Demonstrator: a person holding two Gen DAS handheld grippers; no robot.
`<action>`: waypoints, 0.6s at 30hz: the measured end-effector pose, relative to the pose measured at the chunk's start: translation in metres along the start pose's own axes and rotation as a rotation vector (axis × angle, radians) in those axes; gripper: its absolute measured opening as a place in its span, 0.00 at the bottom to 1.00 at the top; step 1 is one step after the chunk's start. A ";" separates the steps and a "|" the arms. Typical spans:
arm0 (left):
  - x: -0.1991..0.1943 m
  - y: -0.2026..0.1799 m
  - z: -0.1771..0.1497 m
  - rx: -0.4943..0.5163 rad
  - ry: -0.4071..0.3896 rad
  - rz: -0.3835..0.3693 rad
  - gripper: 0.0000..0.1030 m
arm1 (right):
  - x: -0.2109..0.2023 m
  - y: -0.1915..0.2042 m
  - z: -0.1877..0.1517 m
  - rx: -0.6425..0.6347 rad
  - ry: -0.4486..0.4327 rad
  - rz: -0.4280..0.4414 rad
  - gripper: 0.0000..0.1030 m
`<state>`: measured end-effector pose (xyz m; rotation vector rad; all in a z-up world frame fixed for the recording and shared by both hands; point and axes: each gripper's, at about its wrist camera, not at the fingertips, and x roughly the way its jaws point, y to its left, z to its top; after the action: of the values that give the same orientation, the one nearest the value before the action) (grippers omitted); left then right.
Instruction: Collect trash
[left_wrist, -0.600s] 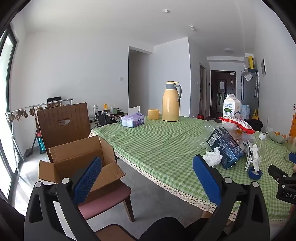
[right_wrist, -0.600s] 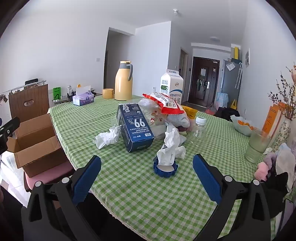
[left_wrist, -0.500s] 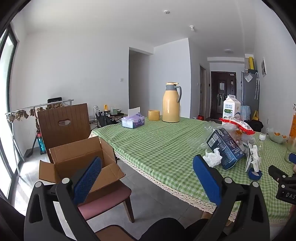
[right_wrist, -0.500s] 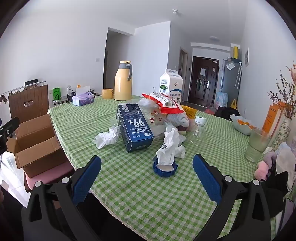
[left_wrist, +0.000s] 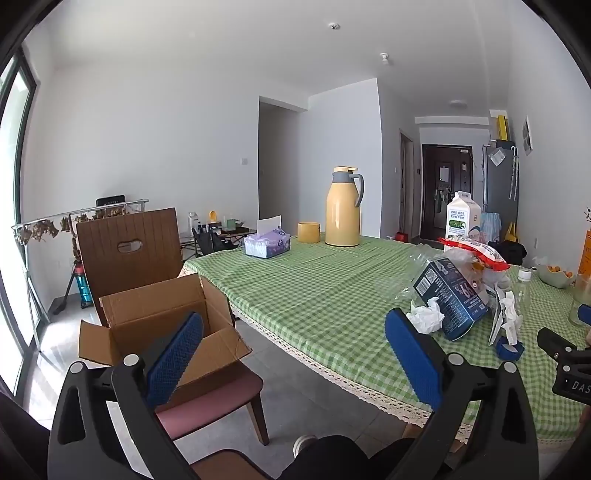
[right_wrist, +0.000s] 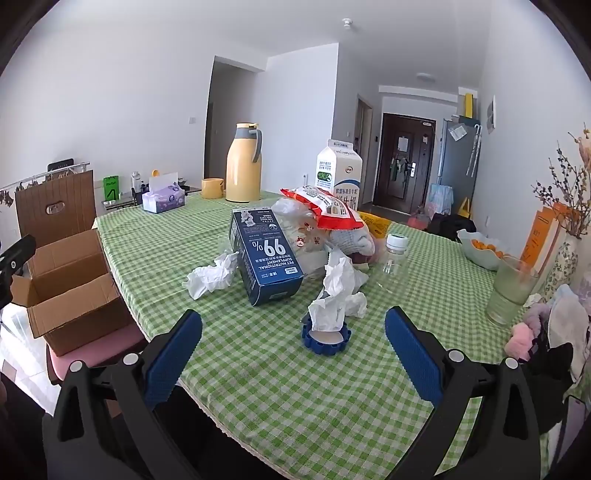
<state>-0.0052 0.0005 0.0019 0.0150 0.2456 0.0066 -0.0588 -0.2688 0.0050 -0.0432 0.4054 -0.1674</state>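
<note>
both grippers wide open over the trash pile

the left gripper hangs at the bottom of its view with its blue fingers spread wide and nothing between them. past them, at lower left of the frame, an open cardboard box sits on a pink-seated chair beside the counter, which wears a green checked cloth.

the right gripper is likewise released, fingers far apart and empty, hovering above the near edge of the counter. the trash lies in the middle of this frame: a dark blue carton tilted on the cloth, a crumpled white tissue just left of it, and another wad of tissue standing in a blue ring-shaped lid centred just beyond the fingers. behind them sit a red-and-white snack bag on a heap of clear plastic, a milk carton and a small clear bottle; whether the bottle holds anything is hard to tell.

farther back, toward upper left, stand a yellow thermos jug, a yellow cup and a purple tissue box.
</note>
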 end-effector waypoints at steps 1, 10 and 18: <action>0.000 0.000 0.000 -0.001 0.000 0.000 0.93 | 0.002 0.002 0.004 0.002 0.003 -0.002 0.93; -0.002 0.002 0.003 -0.005 -0.006 -0.004 0.93 | 0.002 0.002 0.007 0.000 -0.002 -0.002 0.93; -0.004 0.002 0.003 -0.009 -0.010 -0.005 0.93 | 0.002 0.001 0.005 0.002 0.001 -0.005 0.93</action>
<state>-0.0079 0.0022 0.0061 0.0051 0.2355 0.0029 -0.0552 -0.2682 0.0085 -0.0422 0.4059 -0.1724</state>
